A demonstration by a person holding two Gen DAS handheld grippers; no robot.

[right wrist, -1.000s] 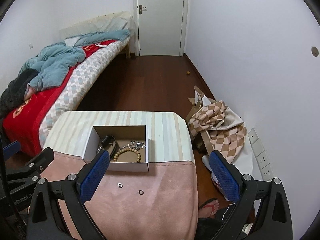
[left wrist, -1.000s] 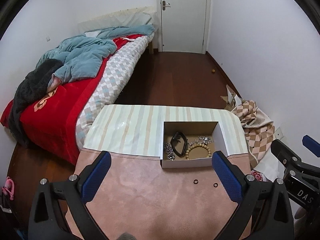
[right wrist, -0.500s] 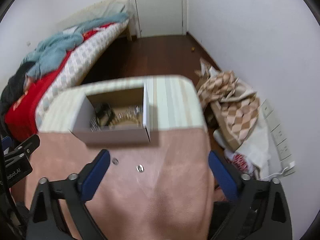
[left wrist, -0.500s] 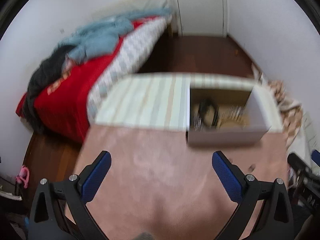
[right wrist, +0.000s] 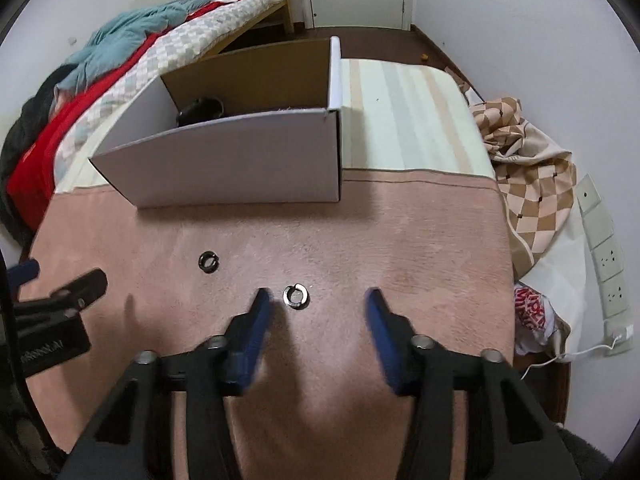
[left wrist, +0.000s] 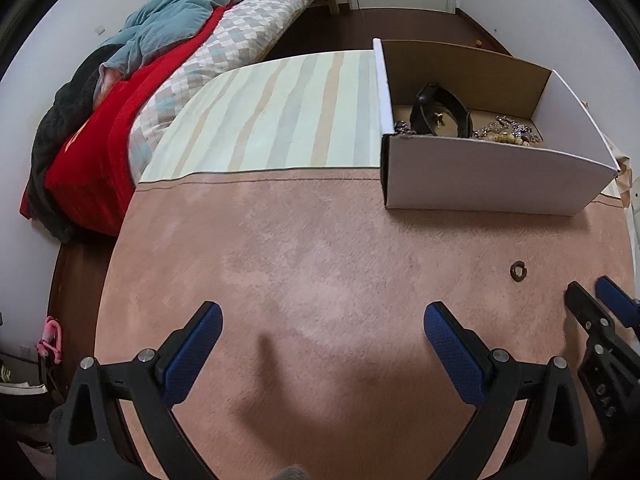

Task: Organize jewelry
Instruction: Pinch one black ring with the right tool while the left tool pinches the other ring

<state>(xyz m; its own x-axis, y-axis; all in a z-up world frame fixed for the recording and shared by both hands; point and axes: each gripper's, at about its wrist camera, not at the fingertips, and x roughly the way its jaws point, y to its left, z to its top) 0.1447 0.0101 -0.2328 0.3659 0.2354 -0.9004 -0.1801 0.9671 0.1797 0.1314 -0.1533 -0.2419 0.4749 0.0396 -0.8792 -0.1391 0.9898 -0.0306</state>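
Silver ring (right wrist: 295,296) between closing right gripper (right wrist: 316,300) jaws, untouched

Pink table cover (left wrist: 320,260): soft, matt, short-napped cloth, almost suede-like, with brushed patches showing. Beyond its stitched edge, the striped cloth (left wrist: 280,120) looks smoother and flatter. The box (right wrist: 240,168) is plain cardboard, matt white outside, raw brown inside. Two small rings (right wrist: 296,296) (right wrist: 208,261) on the pink nap are glossy dark metal, catching light. In the box, a black band (left wrist: 440,108) has a smooth sheen, and a chain (left wrist: 508,128) glints, metallic. Gripper pads (left wrist: 196,344) are blue, finely textured, rubbery; their arms are matt black plastic with shiny metal screws. The floor (left wrist: 420,28) is dark polished wood.
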